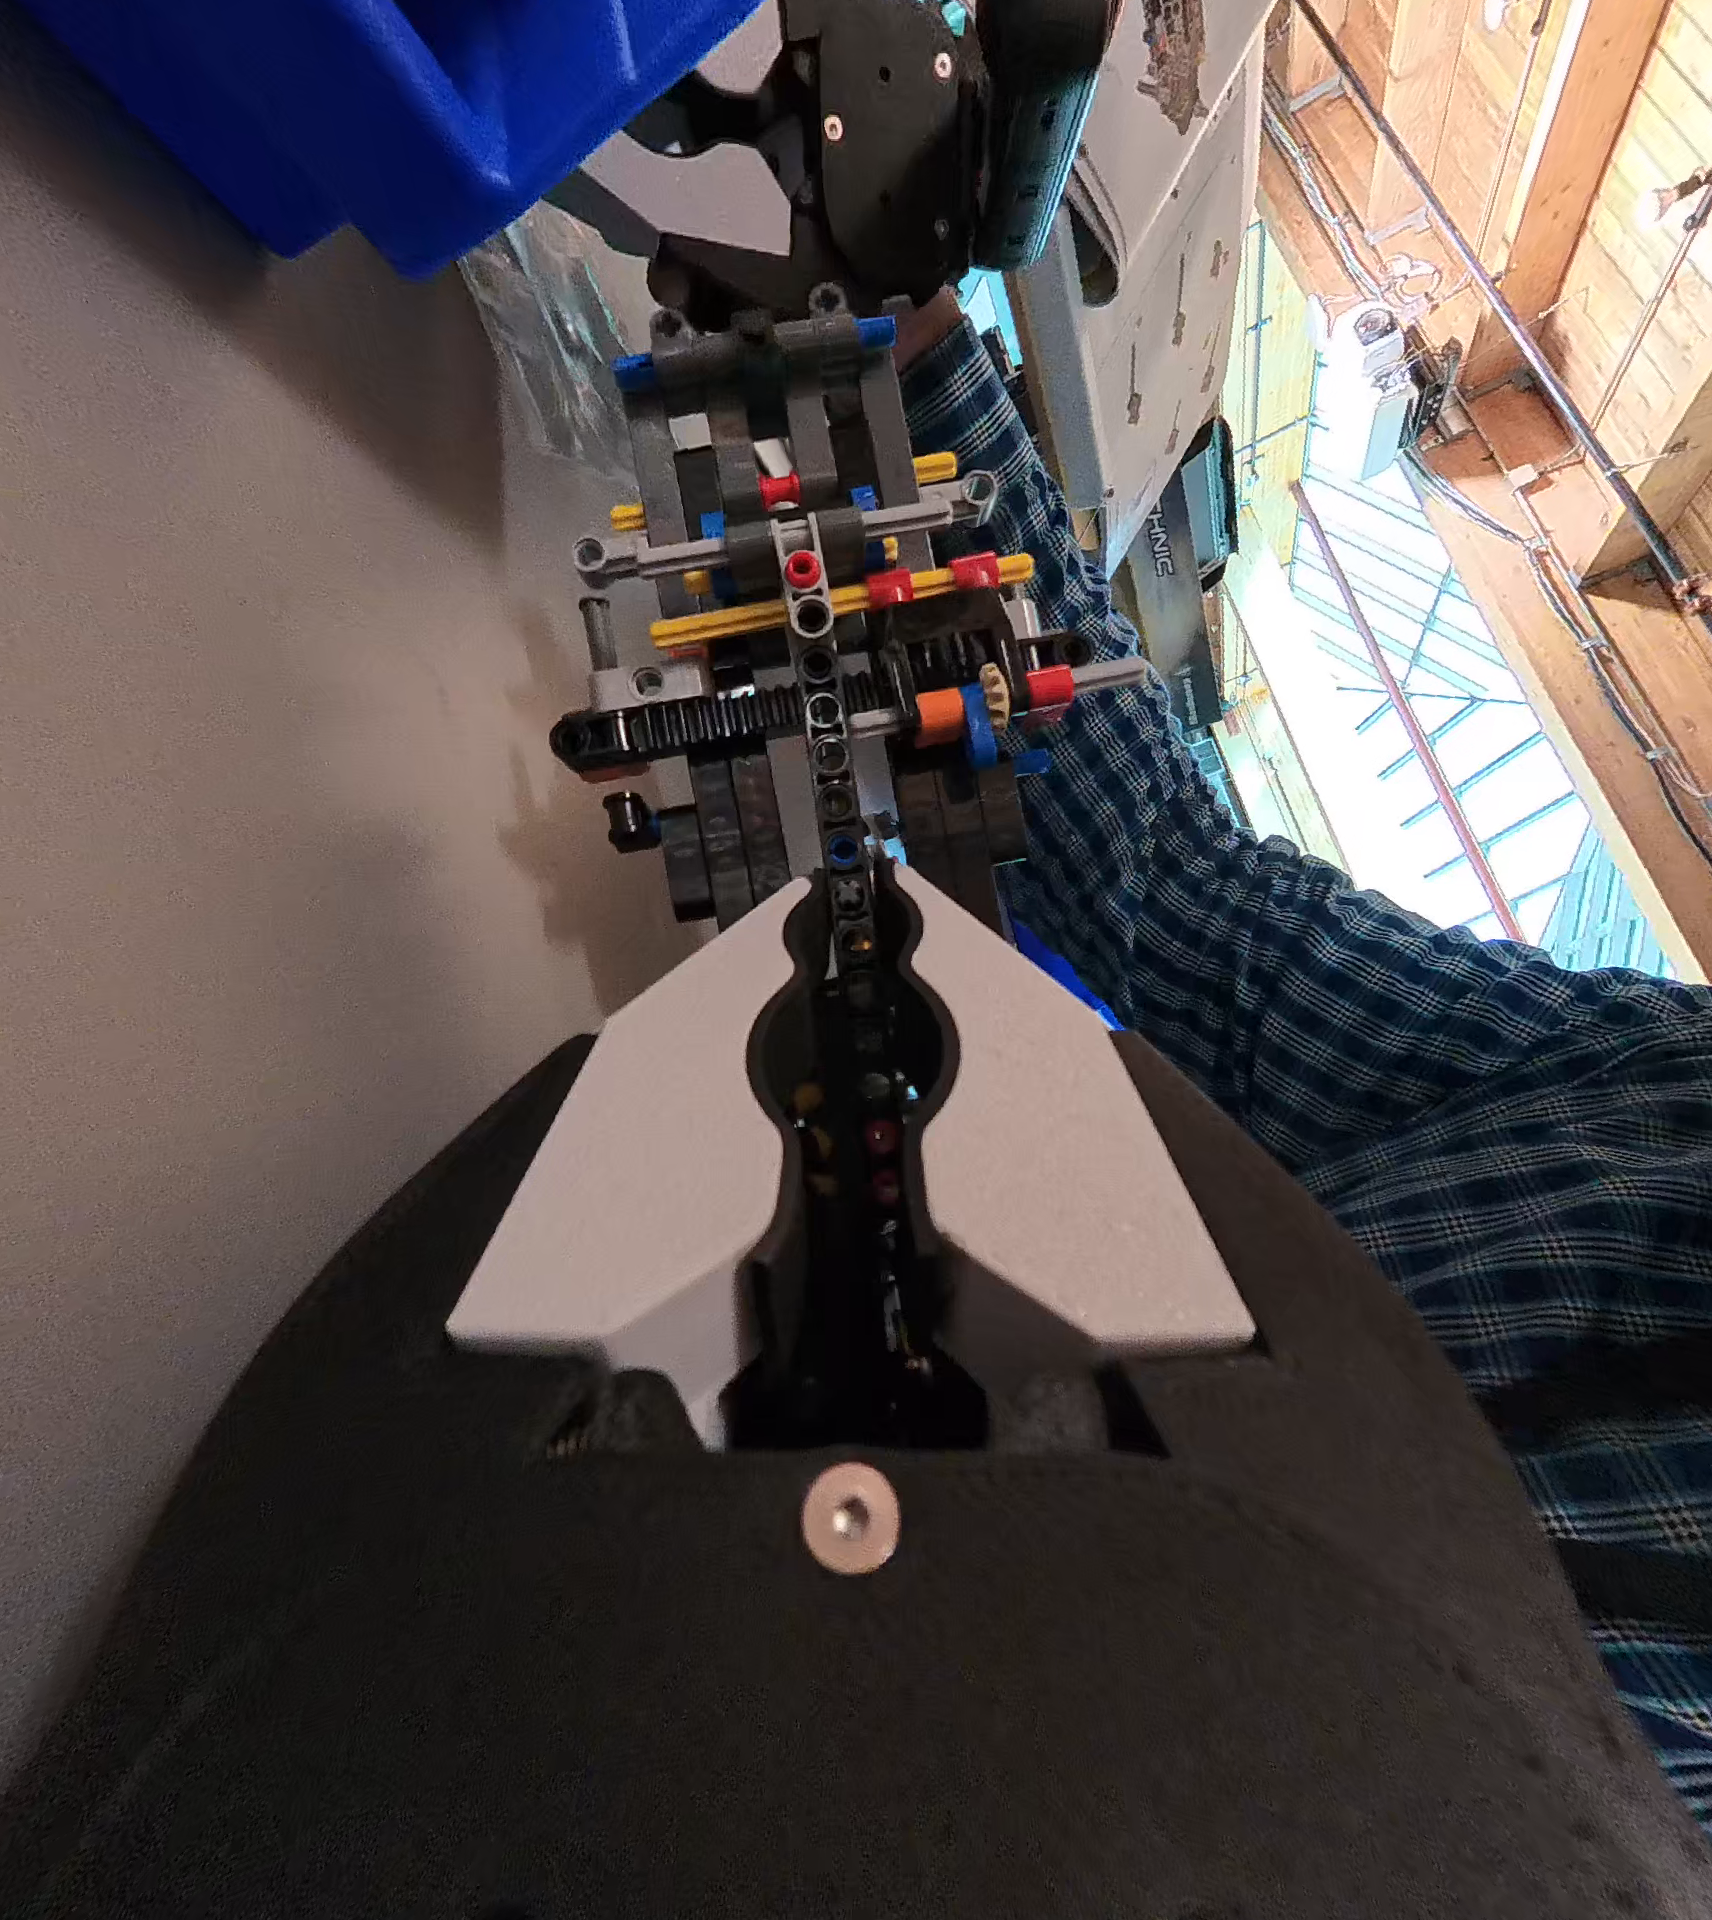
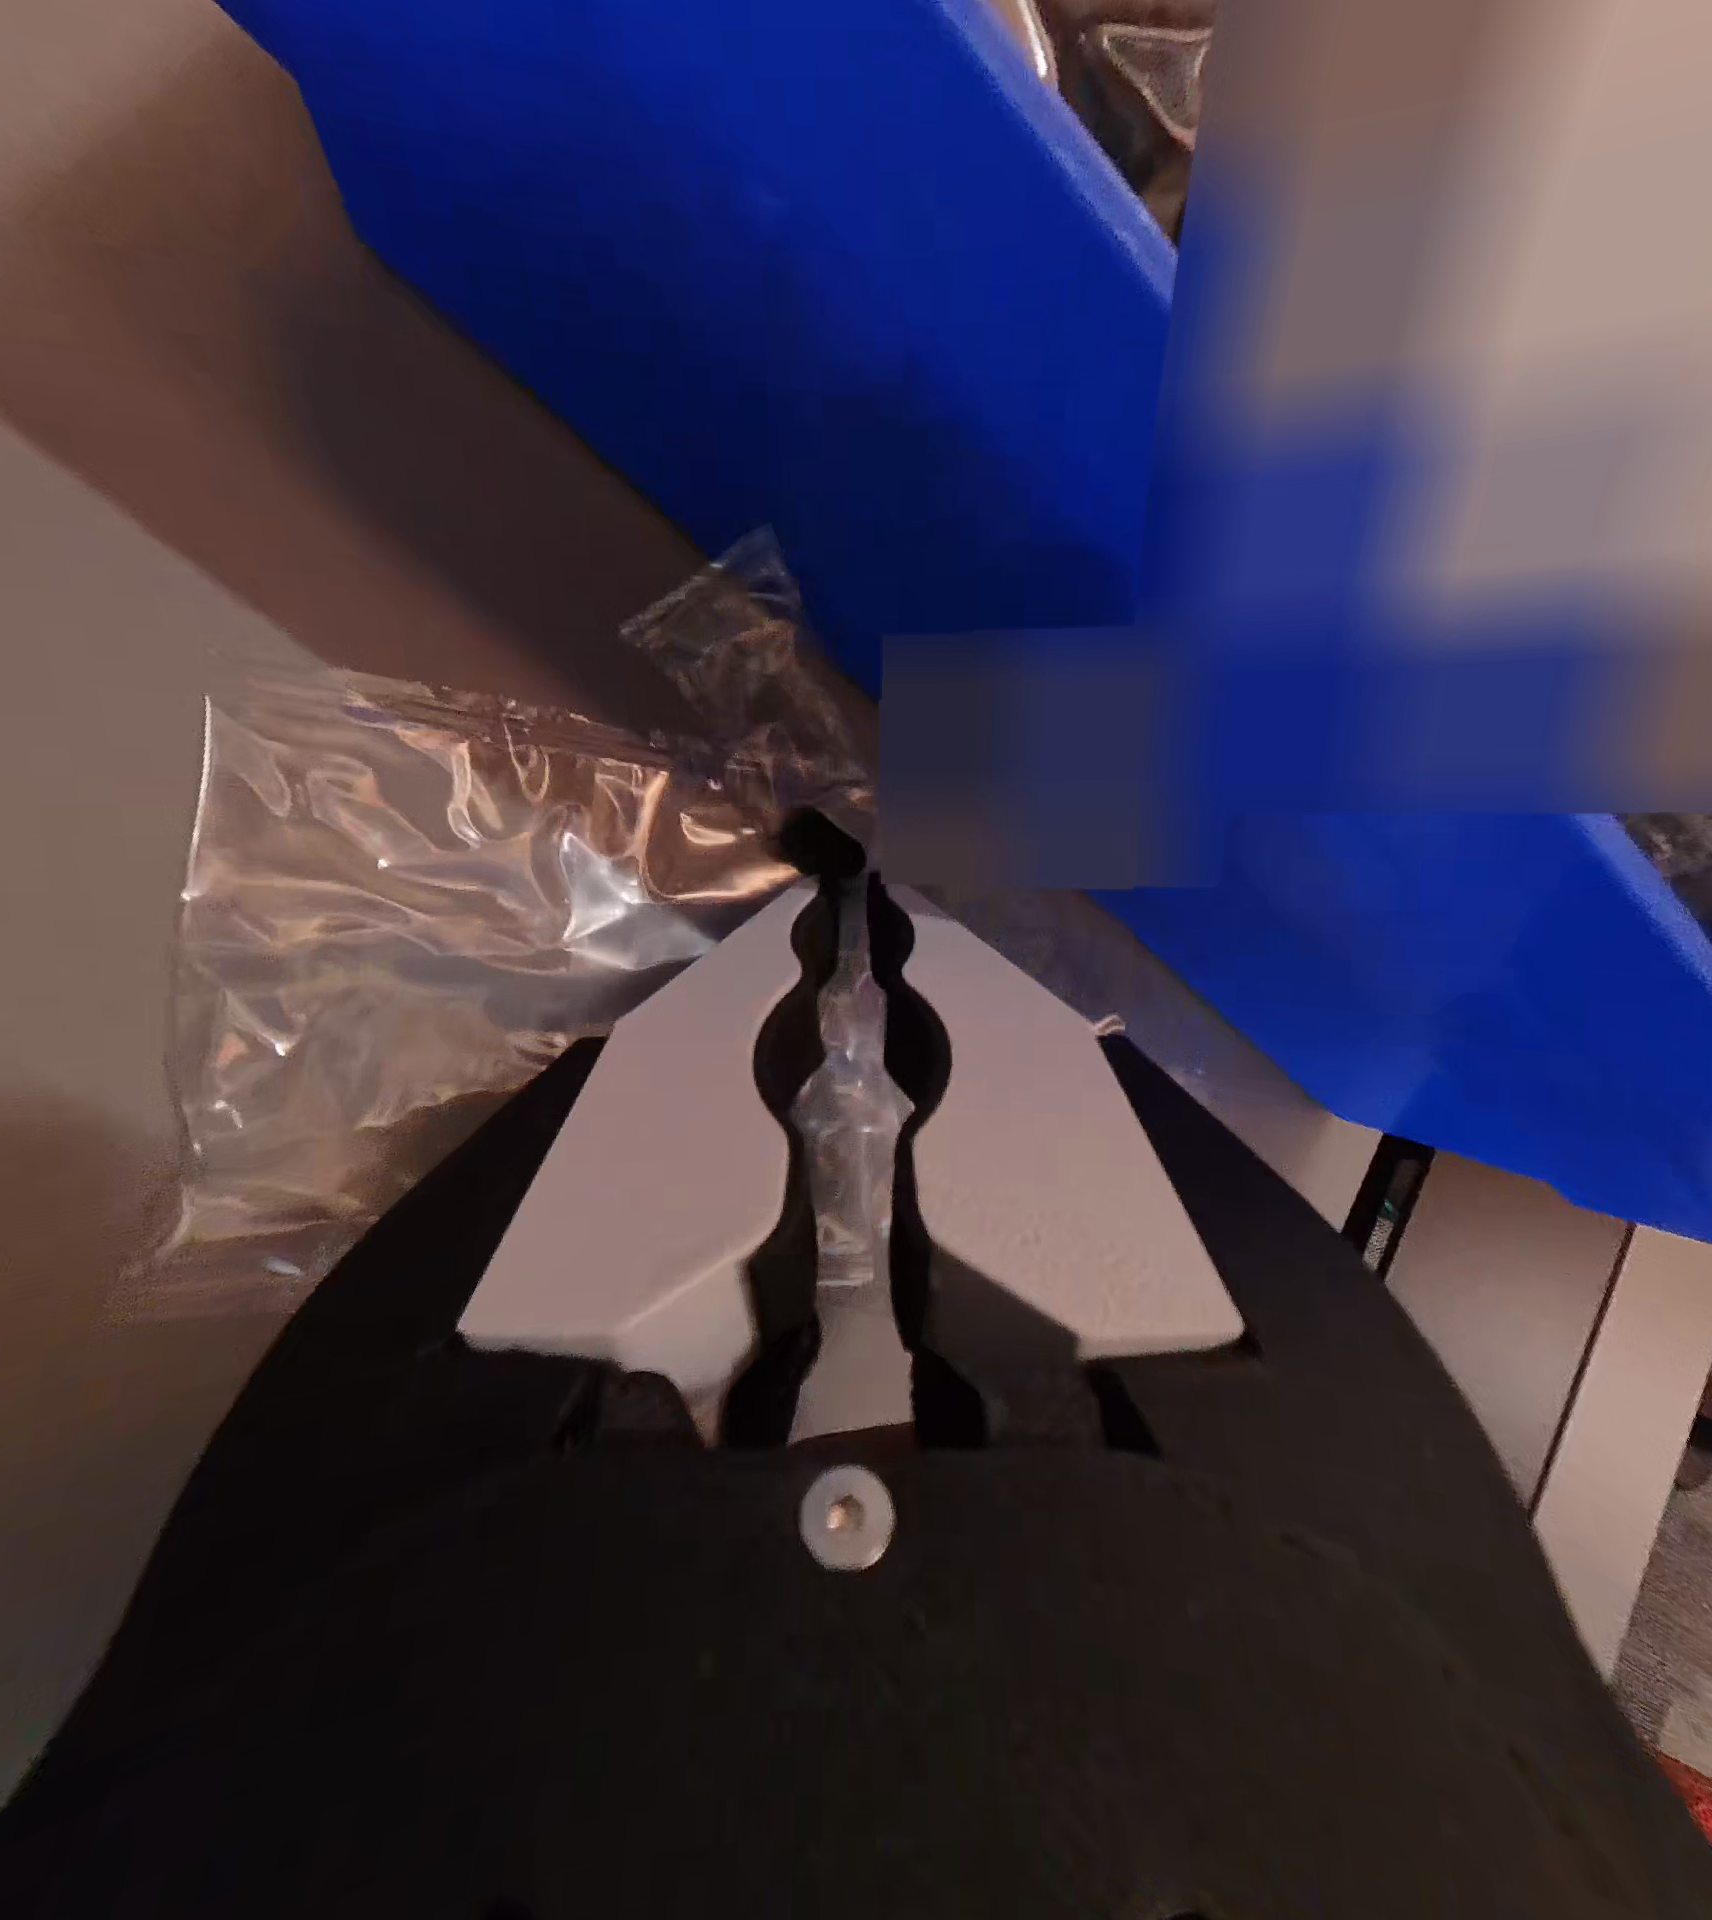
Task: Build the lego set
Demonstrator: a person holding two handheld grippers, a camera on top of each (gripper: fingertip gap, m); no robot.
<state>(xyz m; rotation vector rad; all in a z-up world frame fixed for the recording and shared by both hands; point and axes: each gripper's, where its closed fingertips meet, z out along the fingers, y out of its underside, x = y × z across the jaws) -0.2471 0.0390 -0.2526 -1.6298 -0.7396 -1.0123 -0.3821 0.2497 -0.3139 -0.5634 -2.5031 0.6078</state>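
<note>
In the left wrist view my left gripper is shut on the near end of a half-built Lego Technic frame of grey and black beams, yellow axles, red bushes and a black gear rack. The frame is held above the beige table. The other gripper shows at the far end of the frame. In the right wrist view my right gripper is shut on a small black Lego piece at its fingertips, held over a clear plastic bag.
A blue plastic bin stands close behind the bag, with more clear bags inside. A person's plaid sleeve runs along the right of the frame. An instruction booklet lies beyond. Spacing between my two grippers at the tips: around 25 centimetres.
</note>
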